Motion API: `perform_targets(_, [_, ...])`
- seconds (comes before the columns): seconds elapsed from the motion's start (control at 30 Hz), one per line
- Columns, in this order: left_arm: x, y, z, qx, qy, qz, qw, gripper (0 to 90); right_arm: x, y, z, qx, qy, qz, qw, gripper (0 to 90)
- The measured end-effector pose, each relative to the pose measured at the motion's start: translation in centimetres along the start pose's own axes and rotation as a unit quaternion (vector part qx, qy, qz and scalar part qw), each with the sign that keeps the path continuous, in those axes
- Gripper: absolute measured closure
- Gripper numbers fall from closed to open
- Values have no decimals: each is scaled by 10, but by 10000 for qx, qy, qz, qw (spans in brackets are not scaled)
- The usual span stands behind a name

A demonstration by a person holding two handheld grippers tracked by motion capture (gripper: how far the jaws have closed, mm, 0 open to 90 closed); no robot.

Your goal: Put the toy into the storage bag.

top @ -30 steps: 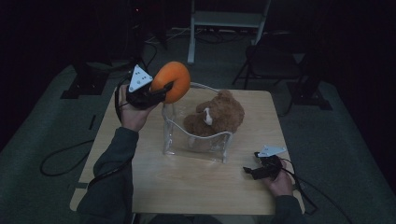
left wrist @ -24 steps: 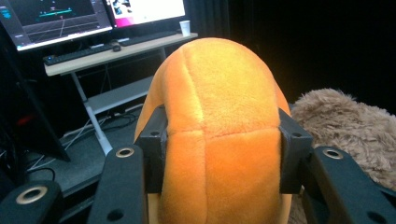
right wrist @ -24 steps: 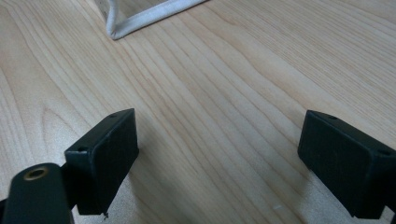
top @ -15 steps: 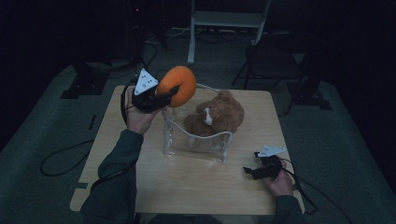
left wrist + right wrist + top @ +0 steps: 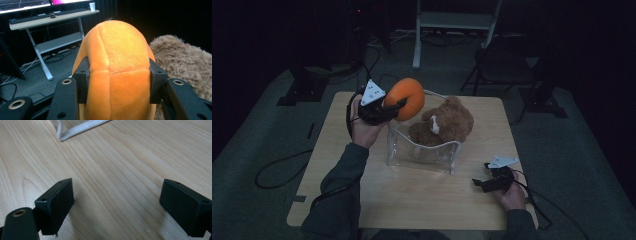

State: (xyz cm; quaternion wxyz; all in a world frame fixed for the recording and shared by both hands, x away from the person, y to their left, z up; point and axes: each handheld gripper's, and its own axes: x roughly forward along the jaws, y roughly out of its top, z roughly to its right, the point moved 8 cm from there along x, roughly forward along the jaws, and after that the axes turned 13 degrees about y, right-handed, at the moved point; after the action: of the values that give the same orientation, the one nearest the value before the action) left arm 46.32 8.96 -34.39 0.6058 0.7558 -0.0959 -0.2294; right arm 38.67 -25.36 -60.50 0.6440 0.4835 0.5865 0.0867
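Note:
An orange plush pumpkin (image 5: 406, 97) hangs above the left rim of a clear plastic bin (image 5: 422, 152), with my left gripper (image 5: 401, 106) shut on it. In the left gripper view both black pads press into the sides of the pumpkin (image 5: 117, 72). A brown teddy bear (image 5: 444, 125) sits in the bin, and its fur (image 5: 182, 62) shows to the right of the pumpkin. My right gripper (image 5: 479, 184) rests low on the table near the front right, open, with bare wood between its jaws (image 5: 117, 202).
The wooden table (image 5: 332, 165) has free room at the left and front. The bin's white-edged corner (image 5: 75, 131) lies ahead of the right gripper. A white desk frame (image 5: 452, 22), a chair (image 5: 507, 70) and cables (image 5: 277, 172) are on the floor around the table.
My left hand has carried the pumpkin slightly to the right, toward the bin's left rim. The right gripper has stayed where it was.

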Motion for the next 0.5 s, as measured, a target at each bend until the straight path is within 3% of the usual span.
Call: perform_targets(0.5, [4, -15, 4, -51, -22, -177, 9998, 506, 0, 0, 0, -2, -2, 1, 10000, 114])
